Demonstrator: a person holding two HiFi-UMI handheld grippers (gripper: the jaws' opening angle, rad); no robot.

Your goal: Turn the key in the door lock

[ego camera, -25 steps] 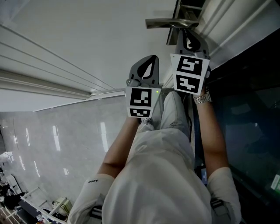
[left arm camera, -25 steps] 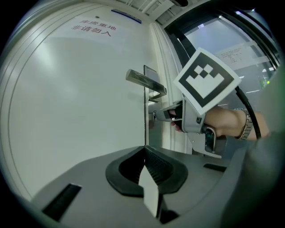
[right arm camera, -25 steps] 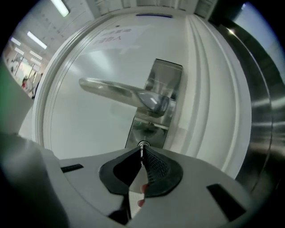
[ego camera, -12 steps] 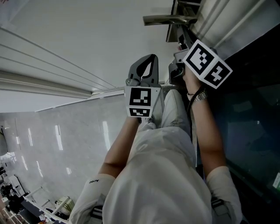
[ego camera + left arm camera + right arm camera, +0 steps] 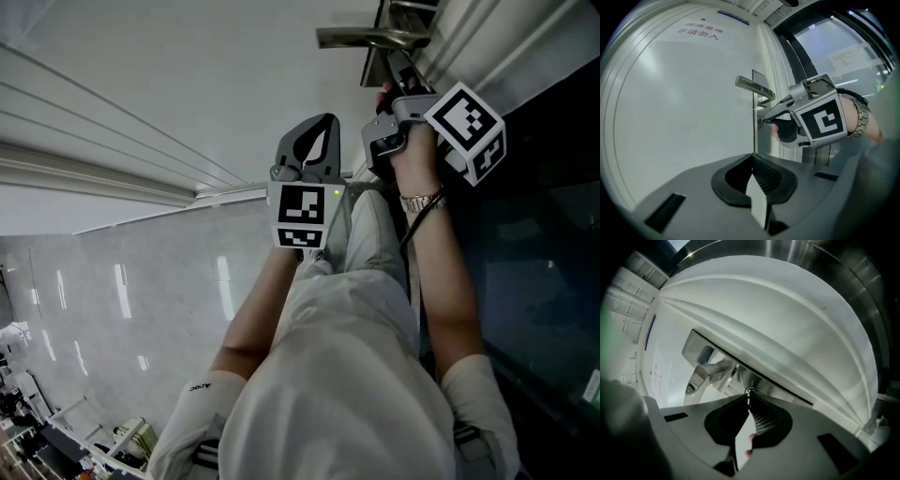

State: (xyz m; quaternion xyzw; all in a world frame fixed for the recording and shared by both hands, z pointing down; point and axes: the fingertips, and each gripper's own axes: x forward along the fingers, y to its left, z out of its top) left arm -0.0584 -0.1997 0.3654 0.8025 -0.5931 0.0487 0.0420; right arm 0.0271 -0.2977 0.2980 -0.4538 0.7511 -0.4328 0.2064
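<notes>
On the white door (image 5: 187,66) a metal lever handle (image 5: 361,38) sticks out, with the lock cylinder (image 5: 750,391) just below it. My right gripper (image 5: 392,82) is shut on the key in that lock, its tips against the cylinder; the key itself is almost wholly hidden between the jaws. In the left gripper view the right gripper (image 5: 766,121) points level into the lock plate under the handle (image 5: 752,86), rolled onto its side. My left gripper (image 5: 317,127) hangs short of the door, left of the lock, jaws together on nothing (image 5: 752,158).
A dark glass panel in a metal frame (image 5: 544,234) runs along the door's right side. Polished pale floor tiles (image 5: 122,300) lie below. The person's legs and forearms fill the lower middle of the head view.
The right gripper has rolled about its own axis at the lock: its marker cube swung from facing the head camera to the right side. The left gripper has stayed where it was.
</notes>
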